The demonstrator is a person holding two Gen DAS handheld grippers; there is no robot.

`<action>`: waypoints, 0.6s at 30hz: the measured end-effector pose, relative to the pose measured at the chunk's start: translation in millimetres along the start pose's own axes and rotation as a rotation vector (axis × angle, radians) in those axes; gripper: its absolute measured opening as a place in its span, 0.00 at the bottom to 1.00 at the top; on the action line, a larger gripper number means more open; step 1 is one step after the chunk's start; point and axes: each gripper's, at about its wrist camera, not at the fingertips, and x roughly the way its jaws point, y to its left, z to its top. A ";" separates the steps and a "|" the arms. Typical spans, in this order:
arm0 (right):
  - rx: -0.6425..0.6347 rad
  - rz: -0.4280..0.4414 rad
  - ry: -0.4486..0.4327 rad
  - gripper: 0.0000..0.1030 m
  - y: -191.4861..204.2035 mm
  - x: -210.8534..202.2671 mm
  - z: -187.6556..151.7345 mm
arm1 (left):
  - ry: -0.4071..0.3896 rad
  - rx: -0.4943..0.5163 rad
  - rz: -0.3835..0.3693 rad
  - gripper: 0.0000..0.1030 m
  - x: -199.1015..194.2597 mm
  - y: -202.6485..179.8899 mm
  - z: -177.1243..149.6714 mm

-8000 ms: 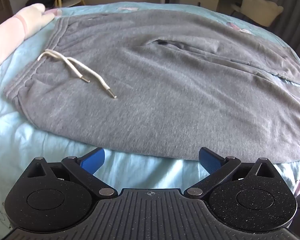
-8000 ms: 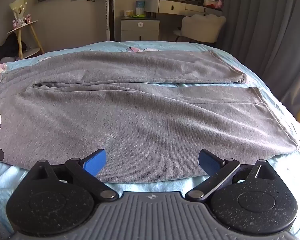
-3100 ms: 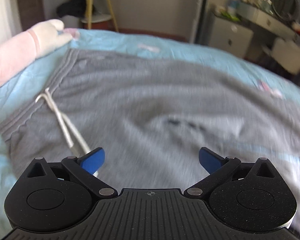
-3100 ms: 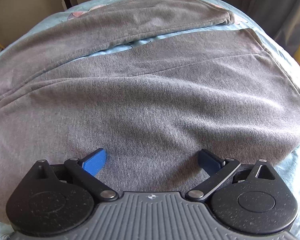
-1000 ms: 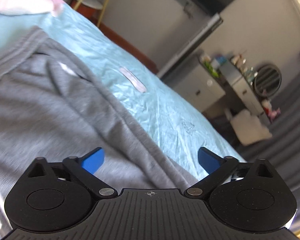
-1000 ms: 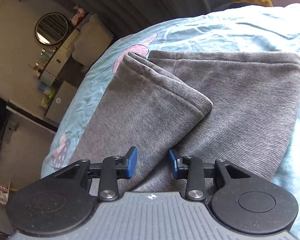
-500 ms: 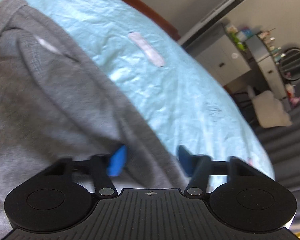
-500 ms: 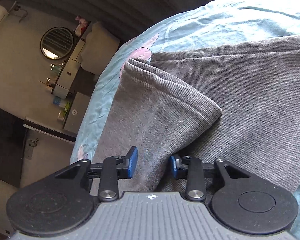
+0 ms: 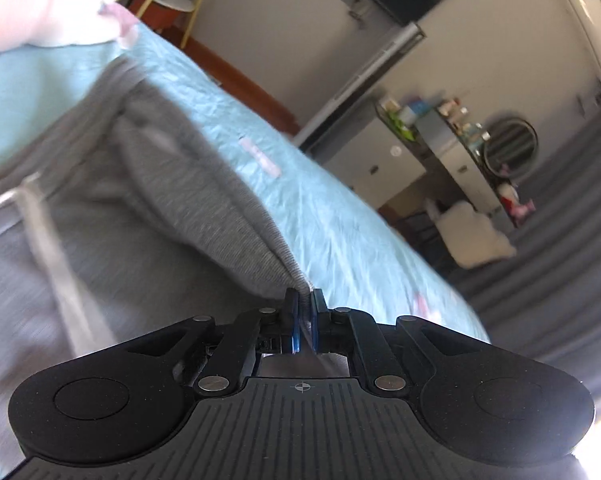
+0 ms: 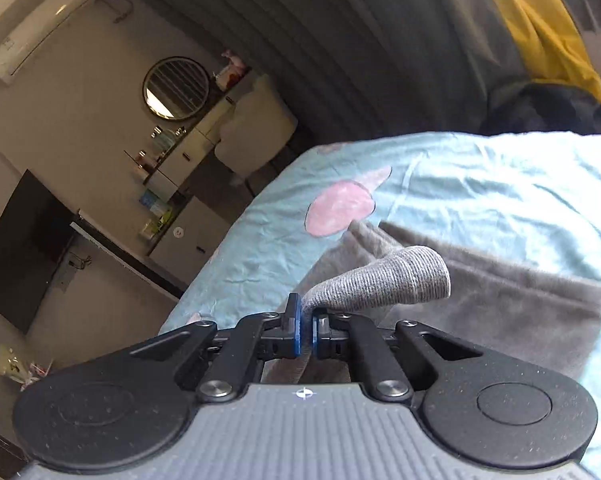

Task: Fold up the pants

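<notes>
The grey sweatpants [image 9: 196, 208] lie on the light blue bed sheet [image 9: 340, 224]. My left gripper [image 9: 303, 306] is shut on the far edge of the pants near the waist and lifts it into a ridge. A white drawstring [image 9: 56, 252] lies on the cloth at the left, blurred. In the right wrist view, my right gripper [image 10: 305, 316] is shut on the far leg's edge near the cuff [image 10: 396, 276], raised above the near leg [image 10: 520, 312] that lies flat.
A pink and white plush [image 9: 40, 4] lies at the bed's head. A dresser with a round mirror [image 9: 508, 144] and a white chair [image 9: 472, 236] stand beyond the bed. Grey curtains [image 10: 380, 40] and yellow fabric [image 10: 540, 24] are on the right side.
Both grippers have closed fully on the far edge of the pants and lifted it. The right gripper has raised the cuff end off the bed.
</notes>
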 end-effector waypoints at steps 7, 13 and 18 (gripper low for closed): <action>-0.083 -0.215 0.107 0.05 -40.6 8.4 -21.9 | 0.073 -0.072 0.139 0.10 -47.9 65.9 -80.4; -0.013 -0.223 0.163 0.13 -55.6 8.9 -40.2 | -0.037 -0.157 0.202 0.58 -64.1 95.0 -56.8; 0.016 -0.199 0.175 0.25 -52.8 11.0 -41.3 | -0.076 -0.027 0.255 0.82 -51.0 73.7 -20.1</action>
